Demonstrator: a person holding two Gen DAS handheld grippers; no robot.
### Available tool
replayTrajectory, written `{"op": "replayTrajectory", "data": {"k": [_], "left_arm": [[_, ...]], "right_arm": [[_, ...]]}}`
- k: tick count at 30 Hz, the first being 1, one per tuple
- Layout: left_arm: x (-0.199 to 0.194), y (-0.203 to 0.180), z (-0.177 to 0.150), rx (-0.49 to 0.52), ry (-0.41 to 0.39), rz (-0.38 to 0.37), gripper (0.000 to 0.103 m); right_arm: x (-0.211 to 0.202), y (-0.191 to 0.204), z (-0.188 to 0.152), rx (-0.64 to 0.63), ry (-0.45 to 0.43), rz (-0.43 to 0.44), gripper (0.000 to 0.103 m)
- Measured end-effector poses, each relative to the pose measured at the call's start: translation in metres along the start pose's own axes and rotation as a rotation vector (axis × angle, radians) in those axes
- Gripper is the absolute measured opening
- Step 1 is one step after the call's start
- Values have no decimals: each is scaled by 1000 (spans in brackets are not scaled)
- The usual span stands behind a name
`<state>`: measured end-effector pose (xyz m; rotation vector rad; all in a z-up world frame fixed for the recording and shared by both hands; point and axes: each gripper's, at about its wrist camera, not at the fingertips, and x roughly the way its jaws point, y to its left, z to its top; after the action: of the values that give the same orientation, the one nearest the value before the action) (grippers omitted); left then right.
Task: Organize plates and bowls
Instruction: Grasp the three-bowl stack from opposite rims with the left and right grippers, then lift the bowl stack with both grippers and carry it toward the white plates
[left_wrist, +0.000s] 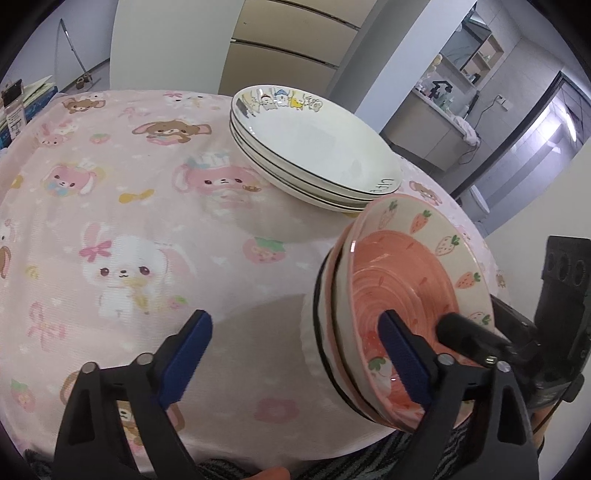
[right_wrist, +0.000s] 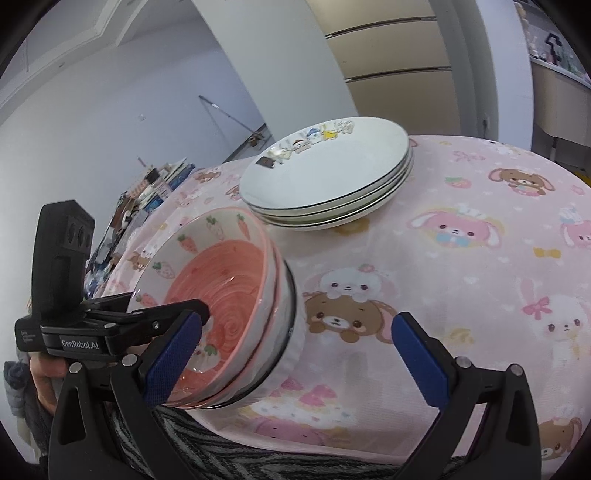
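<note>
A stack of nested bowls (left_wrist: 399, 291), the top one pink inside with strawberry and carrot prints, stands near the table's front edge; it also shows in the right wrist view (right_wrist: 221, 295). A stack of white plates (left_wrist: 314, 147) with cartoon figures on the rim stands farther back, also in the right wrist view (right_wrist: 328, 173). My left gripper (left_wrist: 295, 354) is open, its right finger over the bowl's near rim. My right gripper (right_wrist: 295, 350) is open, its left finger over the bowl's near rim. Neither is closed on anything.
The table is covered with a pink cartoon-animal cloth (left_wrist: 129, 221). Books and clutter (right_wrist: 155, 188) lie beyond the table's far left side. A zebra-striped fabric (right_wrist: 221, 443) runs along the front edge. Cabinets and a counter stand behind.
</note>
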<state>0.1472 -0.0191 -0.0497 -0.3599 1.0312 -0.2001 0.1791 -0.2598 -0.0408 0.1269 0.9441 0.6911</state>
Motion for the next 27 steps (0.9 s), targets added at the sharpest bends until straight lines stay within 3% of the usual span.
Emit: {"op": "replayTrajectory", "data": {"k": [3,10,15,18,24,27], "left_arm": [[0,-1,-1,3,1,-17,84],[6,3,-3,-38,35,-120,81],[8,4,-4,-54,55,-194,69],[7,2,-5,-51,57,-217,61],[12,-2,-8,-30,73,-226,51],[10,-2,-9,-23,65,-228,50]], "right_arm": [[4,1,-1,-11,22,18,83],[7,2,-3,-12,28,54,81],[8,2,-4,-7,34,85,77],[8,3,-4,-12,37,123,65],[12,8,-7,-34,57,138,52],[13,8,-7,-30,65,146,50]]}}
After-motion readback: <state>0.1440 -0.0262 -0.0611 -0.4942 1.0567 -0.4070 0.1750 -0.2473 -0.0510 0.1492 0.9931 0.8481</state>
